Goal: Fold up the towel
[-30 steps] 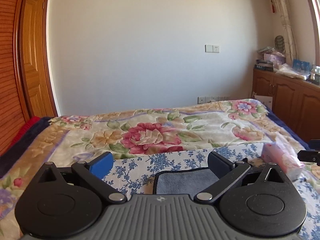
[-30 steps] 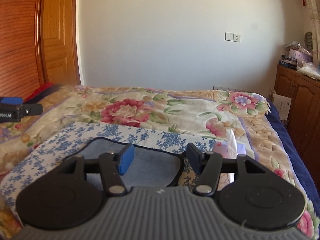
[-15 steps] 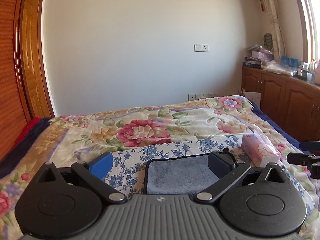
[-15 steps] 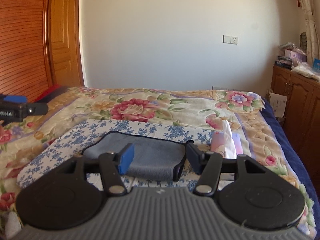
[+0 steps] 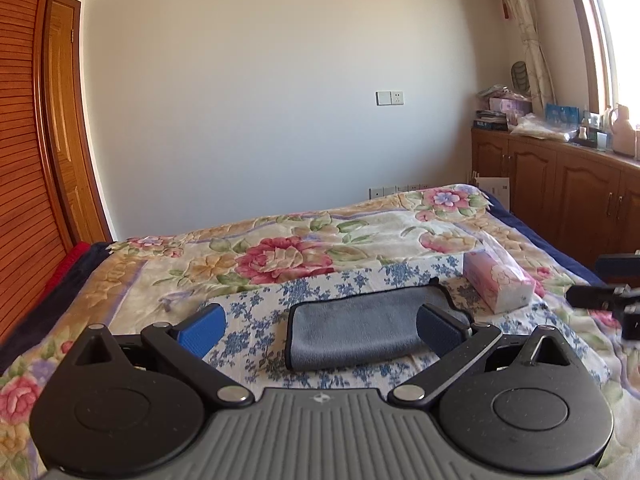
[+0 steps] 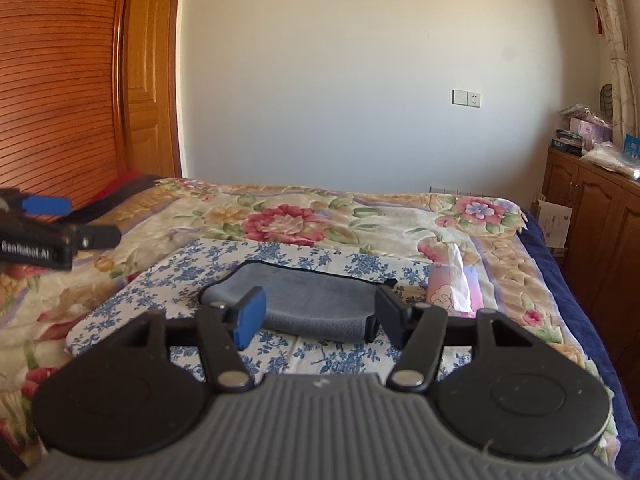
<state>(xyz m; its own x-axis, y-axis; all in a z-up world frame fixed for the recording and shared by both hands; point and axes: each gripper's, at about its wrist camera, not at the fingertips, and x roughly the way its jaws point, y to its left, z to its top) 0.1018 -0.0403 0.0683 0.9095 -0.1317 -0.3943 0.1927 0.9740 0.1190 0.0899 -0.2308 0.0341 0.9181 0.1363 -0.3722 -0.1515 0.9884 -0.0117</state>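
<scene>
A grey towel point(image 5: 360, 326) with dark edging lies folded into a thick band on a blue-flowered white cloth point(image 5: 260, 344) on the bed. It also shows in the right wrist view point(image 6: 308, 300). My left gripper point(image 5: 320, 326) is open and empty, raised back from the towel. My right gripper point(image 6: 320, 314) is open and empty, also back from the towel. The right gripper shows at the right edge of the left wrist view point(image 5: 608, 300). The left gripper shows at the left edge of the right wrist view point(image 6: 48, 236).
A pink tissue pack point(image 5: 496, 280) lies just right of the towel; it also shows in the right wrist view point(image 6: 452, 284). The flowered bedspread point(image 5: 288, 256) covers the bed. Wooden cabinets point(image 5: 560, 188) stand to the right, a wooden door point(image 6: 148, 72) to the left.
Both grippers have pulled back and up from the towel, which now shows whole and folded. Both stayed open.
</scene>
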